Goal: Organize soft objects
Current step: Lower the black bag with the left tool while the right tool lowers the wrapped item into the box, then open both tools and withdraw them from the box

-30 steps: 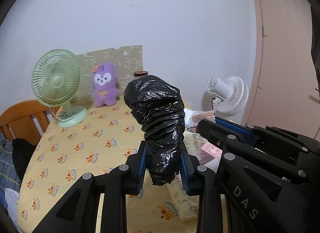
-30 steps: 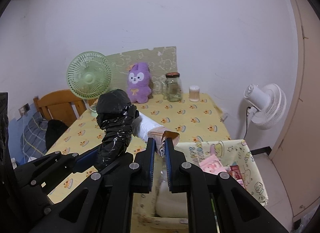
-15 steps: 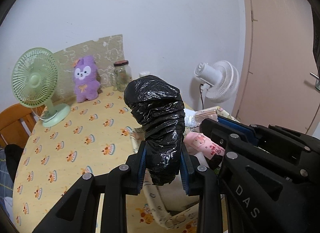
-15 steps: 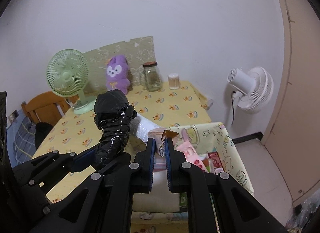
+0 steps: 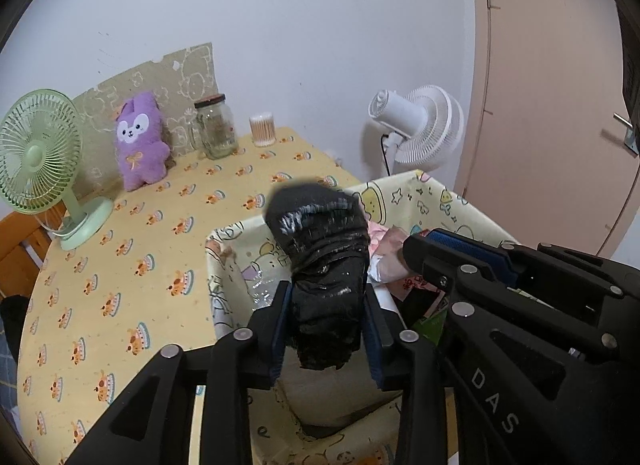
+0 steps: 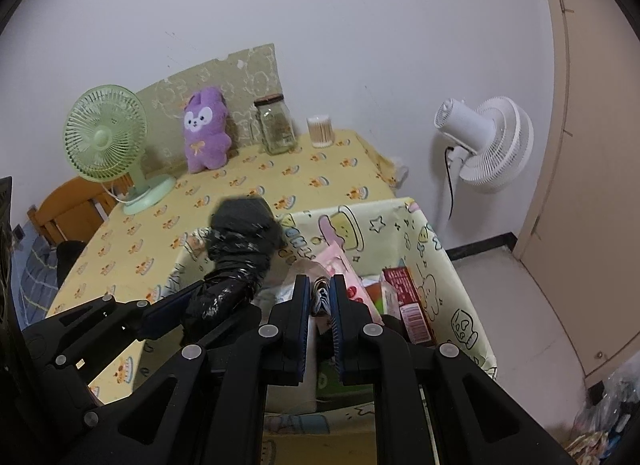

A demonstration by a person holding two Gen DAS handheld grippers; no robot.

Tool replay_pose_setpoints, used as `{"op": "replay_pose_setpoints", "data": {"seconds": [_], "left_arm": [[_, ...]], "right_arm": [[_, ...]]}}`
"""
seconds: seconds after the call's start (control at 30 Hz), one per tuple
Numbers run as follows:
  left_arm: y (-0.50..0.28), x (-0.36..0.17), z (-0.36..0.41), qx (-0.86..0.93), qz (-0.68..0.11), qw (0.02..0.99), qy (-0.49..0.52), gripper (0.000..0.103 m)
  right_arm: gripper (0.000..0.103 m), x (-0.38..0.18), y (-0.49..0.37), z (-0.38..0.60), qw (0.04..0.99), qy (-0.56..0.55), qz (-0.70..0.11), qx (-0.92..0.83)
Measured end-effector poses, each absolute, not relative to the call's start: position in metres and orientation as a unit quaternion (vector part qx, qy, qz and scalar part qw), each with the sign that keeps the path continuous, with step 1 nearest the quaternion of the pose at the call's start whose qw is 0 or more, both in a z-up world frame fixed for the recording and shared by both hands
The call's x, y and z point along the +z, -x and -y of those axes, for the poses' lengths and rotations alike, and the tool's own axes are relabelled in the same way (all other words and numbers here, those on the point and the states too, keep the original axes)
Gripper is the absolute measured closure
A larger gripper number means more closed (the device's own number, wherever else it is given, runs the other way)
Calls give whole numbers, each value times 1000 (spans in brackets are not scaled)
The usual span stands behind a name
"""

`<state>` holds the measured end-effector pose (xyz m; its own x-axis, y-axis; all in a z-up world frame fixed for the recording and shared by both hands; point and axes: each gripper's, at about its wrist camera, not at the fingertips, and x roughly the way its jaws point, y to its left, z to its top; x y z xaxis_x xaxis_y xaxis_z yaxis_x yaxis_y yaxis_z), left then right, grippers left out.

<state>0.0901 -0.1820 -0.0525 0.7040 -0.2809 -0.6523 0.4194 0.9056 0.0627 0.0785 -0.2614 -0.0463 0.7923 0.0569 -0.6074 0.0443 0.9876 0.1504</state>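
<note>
A crumpled black plastic bag bundle [image 5: 320, 245] stands between the fingers of my left gripper [image 5: 324, 305], whose jaws are opening. The bundle looks blurred and leans forward, loose over the cartoon-print fabric basket [image 5: 400, 187]. In the right wrist view the same bundle [image 6: 240, 233] hangs at the basket's left rim [image 6: 360, 205]. My right gripper [image 6: 321, 293] is shut on a thin beige soft packet [image 5: 390, 253] above the basket's middle. Pink and red packets [image 6: 404, 297] lie inside the basket.
On the yellow tablecloth [image 5: 132, 265] behind the basket stand a purple plush [image 5: 140, 141], a green desk fan [image 5: 36, 145], a glass jar [image 5: 214, 127] and a cotton-swab cup [image 5: 263, 129]. A white floor fan [image 5: 420, 125] and a door [image 5: 540, 105] are on the right.
Both grippers sank and came over the basket. The black bundle's top dropped forward and blurred as the left fingers spread a little. The right fingers stayed shut.
</note>
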Motion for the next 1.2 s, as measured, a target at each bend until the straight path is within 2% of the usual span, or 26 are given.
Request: {"op": "replay_pose_setpoints", "data": {"seconds": [0.07, 0.2, 0.3, 0.43, 0.47, 0.57, 0.63, 0.7, 0.87, 1.03, 1.2], "left_arm": [[-92, -54, 184, -190, -339, 915, -108, 64], [-92, -57, 187, -192, -344, 912, -114, 45], [-93, -58, 190, -191, -345, 911, -118, 39], [-92, -59, 193, -186, -338, 914, -126, 32], [-92, -59, 193, -186, -339, 914, -126, 31], [-94, -60, 191, -181, -343, 914, -122, 26], [-93, -59, 190, -189, -342, 913, -116, 16], [-89, -57, 190, -193, -337, 914, -115, 13], [-82, -53, 190, -195, -331, 916, -119, 9], [-74, -49, 186, -188, -322, 920, -118, 3], [-65, -40, 177, -186, -309, 926, -112, 3]], "right_arm": [[90, -50, -81, 263, 941, -81, -328, 4], [90, -57, -87, 267, 936, -90, -342, 8], [88, -59, -91, 269, 933, -94, -347, 1], [72, -62, -93, 274, 929, -105, -355, -5], [71, -61, -92, 274, 930, -104, -353, -5], [57, -59, -88, 274, 932, -95, -349, -16], [36, -56, -85, 274, 934, -95, -344, -8], [27, -54, -81, 275, 936, -97, -339, -13], [21, -51, -73, 276, 935, -104, -338, -19], [11, -45, -62, 272, 939, -96, -328, -43], [7, -36, -52, 265, 943, -92, -317, -50]]}}
